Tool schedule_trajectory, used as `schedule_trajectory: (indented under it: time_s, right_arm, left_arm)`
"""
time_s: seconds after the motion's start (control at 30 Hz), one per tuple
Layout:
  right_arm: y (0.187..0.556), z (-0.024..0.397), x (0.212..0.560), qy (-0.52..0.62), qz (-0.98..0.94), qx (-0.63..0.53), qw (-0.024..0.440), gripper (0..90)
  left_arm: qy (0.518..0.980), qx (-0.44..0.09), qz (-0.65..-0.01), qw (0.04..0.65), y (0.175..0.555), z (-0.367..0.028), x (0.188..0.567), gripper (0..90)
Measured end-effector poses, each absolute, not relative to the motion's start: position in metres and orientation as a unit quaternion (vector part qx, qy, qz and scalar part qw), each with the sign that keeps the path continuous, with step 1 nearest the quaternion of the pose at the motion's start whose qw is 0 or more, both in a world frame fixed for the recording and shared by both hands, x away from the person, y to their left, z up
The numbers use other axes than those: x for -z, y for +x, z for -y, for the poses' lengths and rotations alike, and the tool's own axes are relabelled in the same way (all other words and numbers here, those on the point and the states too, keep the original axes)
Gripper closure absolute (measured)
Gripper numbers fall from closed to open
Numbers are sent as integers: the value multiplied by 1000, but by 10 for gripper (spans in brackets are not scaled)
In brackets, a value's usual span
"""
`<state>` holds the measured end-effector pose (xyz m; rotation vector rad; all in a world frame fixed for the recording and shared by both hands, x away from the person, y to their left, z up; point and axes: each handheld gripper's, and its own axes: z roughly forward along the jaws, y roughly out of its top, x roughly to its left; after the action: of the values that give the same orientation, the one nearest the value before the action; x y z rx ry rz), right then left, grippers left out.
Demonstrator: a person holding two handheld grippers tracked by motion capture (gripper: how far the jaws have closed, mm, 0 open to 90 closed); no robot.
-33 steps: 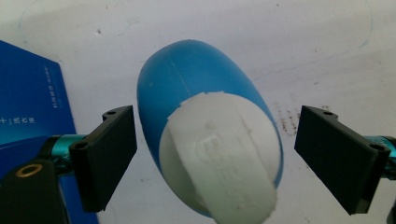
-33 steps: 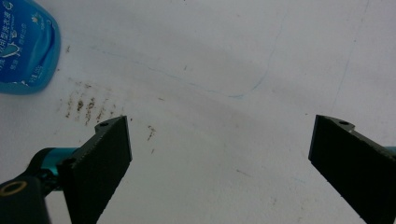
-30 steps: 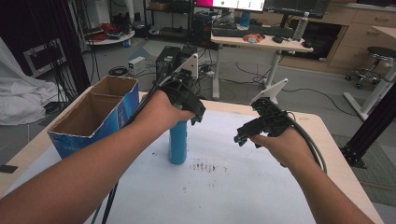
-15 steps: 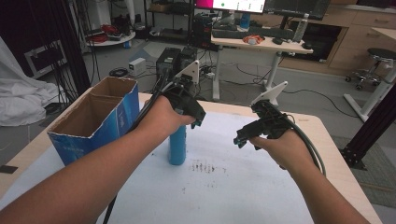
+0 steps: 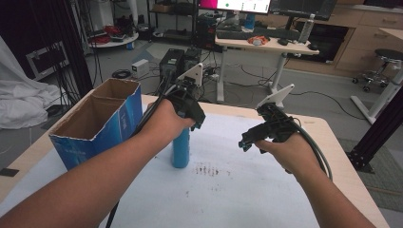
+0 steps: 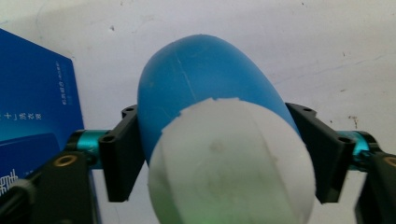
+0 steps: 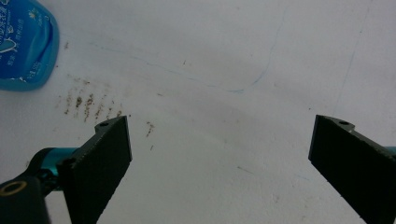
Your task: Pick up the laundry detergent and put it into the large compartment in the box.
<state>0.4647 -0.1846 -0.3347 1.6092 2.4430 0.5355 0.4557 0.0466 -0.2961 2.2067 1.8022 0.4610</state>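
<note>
High view: left gripper (image 5: 192,124) clamps an upright blue bottle (image 5: 181,148), apparently white-capped; right gripper (image 5: 248,141) hangs wide open.

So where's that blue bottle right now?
In the high view the blue bottle stands upright on the white table, clamped near its top by the left gripper, just right of the cardboard box.

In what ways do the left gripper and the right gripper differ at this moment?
The left gripper is shut on the blue bottle, gripping it near its white cap; the right gripper is open and holds nothing. The left gripper points down over the bottle; the right gripper hangs above bare white table cover, apart from the bottle. Both have black jaws and a trailing cable.
</note>
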Motion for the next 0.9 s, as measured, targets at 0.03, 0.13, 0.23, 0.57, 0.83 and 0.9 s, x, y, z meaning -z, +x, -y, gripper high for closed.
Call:
schedule_trajectory:
  time_s: [0.03, 0.13, 0.23, 0.57, 0.83, 0.9]
  right_arm:
    - [465, 185, 335, 539, -819, -179, 83, 50]
    - [465, 184, 336, 538, -820, -178, 83, 50]
    - [464, 184, 336, 539, -819, -178, 83, 50]
    - [464, 186, 335, 542, -817, -179, 82, 50]
    - [464, 185, 336, 542, -817, -179, 81, 50]
    - [464, 185, 336, 542, -817, -179, 82, 50]
  left_arm:
    - [760, -159, -618, 126, 456, -47, 296, 290]
    - [758, -161, -619, 124, 456, -46, 296, 293]
    - [757, -163, -620, 124, 456, -46, 296, 300]
    - [764, -164, -611, 127, 456, -50, 295, 328]
    - [768, -160, -607, 128, 456, -54, 294, 347]
    - [771, -161, -602, 128, 456, -53, 294, 349]
